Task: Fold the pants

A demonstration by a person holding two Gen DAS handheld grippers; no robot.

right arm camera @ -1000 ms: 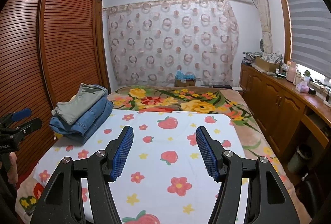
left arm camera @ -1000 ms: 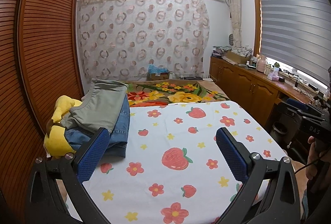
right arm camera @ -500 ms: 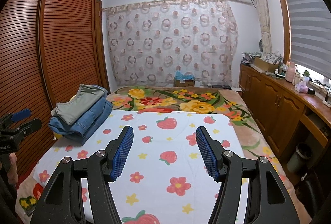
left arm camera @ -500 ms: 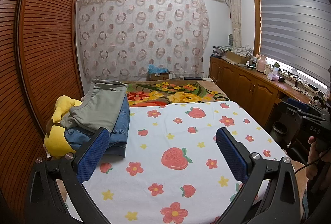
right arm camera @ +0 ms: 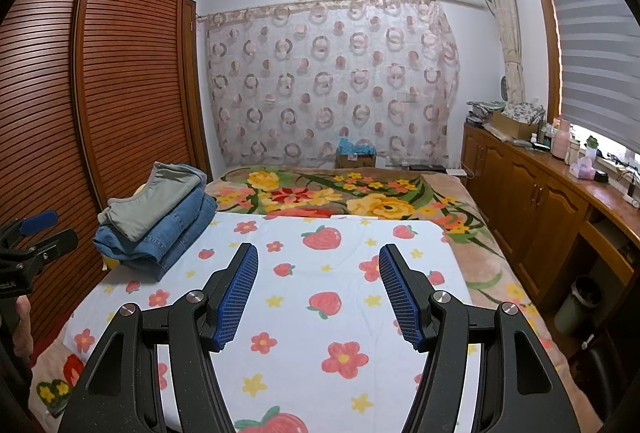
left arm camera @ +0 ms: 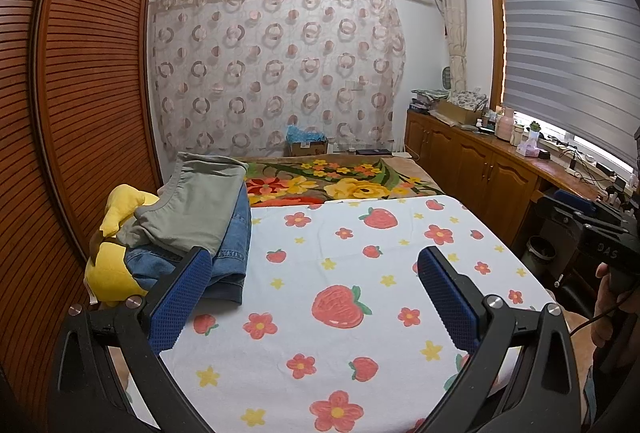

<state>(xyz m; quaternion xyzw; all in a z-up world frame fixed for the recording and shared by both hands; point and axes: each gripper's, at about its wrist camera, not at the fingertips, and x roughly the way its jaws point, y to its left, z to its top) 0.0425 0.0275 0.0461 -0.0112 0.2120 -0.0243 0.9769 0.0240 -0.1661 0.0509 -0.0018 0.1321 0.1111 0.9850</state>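
Note:
A stack of folded pants lies at the bed's left edge: grey-green pants (left arm camera: 196, 209) on top of blue jeans (left arm camera: 228, 253). The stack also shows in the right wrist view, grey pants (right arm camera: 152, 201) over jeans (right arm camera: 176, 233). My left gripper (left arm camera: 314, 265) is open and empty, held above the white strawberry-print sheet (left arm camera: 344, 313), with its left finger next to the jeans. My right gripper (right arm camera: 318, 261) is open and empty above the same sheet (right arm camera: 320, 313), right of the stack.
A yellow plush toy (left arm camera: 116, 225) lies under the stack by the wooden slatted wardrobe (left arm camera: 80, 93). A floral blanket (right arm camera: 340, 197) covers the far bed. Wooden cabinets (right arm camera: 532, 209) with clutter line the right wall; a bin (right arm camera: 580, 301) stands on the floor.

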